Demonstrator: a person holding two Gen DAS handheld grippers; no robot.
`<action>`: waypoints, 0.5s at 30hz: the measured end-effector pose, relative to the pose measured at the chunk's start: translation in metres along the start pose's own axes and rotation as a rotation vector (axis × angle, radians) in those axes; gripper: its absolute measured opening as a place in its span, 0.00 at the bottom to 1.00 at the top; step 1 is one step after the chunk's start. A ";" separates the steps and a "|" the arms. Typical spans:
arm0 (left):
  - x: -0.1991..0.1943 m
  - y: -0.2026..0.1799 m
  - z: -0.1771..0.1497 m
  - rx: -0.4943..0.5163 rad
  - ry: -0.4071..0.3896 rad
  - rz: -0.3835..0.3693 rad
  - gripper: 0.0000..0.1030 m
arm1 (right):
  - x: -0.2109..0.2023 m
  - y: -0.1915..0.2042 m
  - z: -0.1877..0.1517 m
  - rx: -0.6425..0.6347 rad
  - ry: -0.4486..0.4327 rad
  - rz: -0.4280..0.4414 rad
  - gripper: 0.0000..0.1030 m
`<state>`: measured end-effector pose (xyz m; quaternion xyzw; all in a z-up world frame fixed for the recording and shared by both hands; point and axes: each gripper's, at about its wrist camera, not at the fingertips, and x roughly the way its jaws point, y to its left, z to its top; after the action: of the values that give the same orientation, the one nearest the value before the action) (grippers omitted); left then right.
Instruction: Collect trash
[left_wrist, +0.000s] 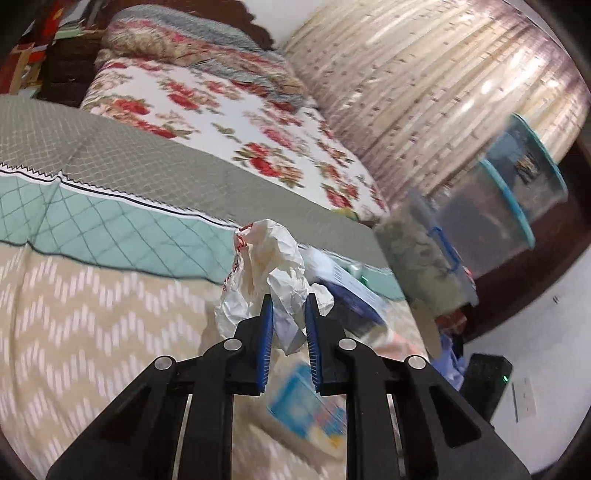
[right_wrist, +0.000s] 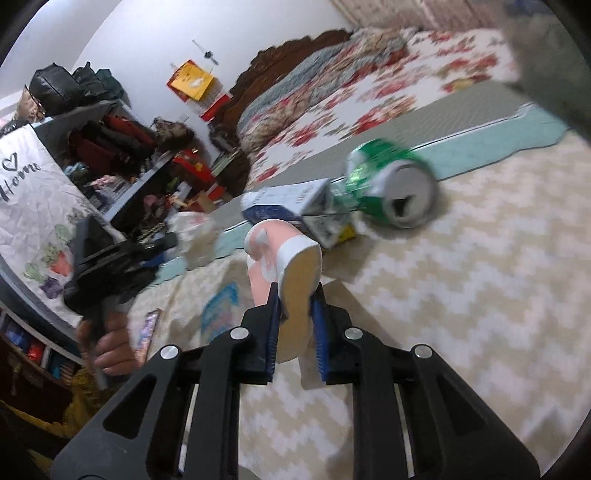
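Note:
My left gripper (left_wrist: 289, 300) is shut on a crumpled white plastic bag (left_wrist: 266, 266) with red print, held above the bed. My right gripper (right_wrist: 296, 297) is shut on a pink and white carton (right_wrist: 291, 266), also above the bed. Beyond it a crushed green can (right_wrist: 391, 188) and a blue and white box (right_wrist: 291, 205) lie on the chevron bedspread (right_wrist: 461, 295). The left gripper (right_wrist: 110, 266) and the hand holding it show at the left of the right wrist view, with the bag (right_wrist: 195, 236) blurred beside it. A light blue packet (left_wrist: 306, 402) lies under the left gripper.
A floral quilt (left_wrist: 236, 122) and pillows cover the far bed. Stacked clear tubs with blue lids (left_wrist: 509, 206) stand to the right by a curtain. A black device (left_wrist: 484, 384) sits on the floor. Cluttered shelves (right_wrist: 110, 147) stand at the left.

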<state>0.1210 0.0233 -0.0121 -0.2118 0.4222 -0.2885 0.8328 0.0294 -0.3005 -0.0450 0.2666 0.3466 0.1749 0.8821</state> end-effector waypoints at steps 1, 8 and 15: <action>-0.004 -0.009 -0.005 0.021 0.004 -0.016 0.15 | -0.006 -0.002 -0.003 -0.001 -0.010 -0.017 0.19; 0.015 -0.076 -0.051 0.165 0.113 -0.129 0.15 | -0.049 -0.029 -0.020 0.070 -0.056 -0.082 0.19; 0.061 -0.122 -0.095 0.284 0.237 -0.099 0.16 | -0.080 -0.036 -0.028 0.064 -0.109 -0.131 0.19</action>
<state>0.0349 -0.1180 -0.0280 -0.0772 0.4615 -0.4086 0.7836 -0.0421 -0.3592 -0.0425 0.2803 0.3204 0.0908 0.9003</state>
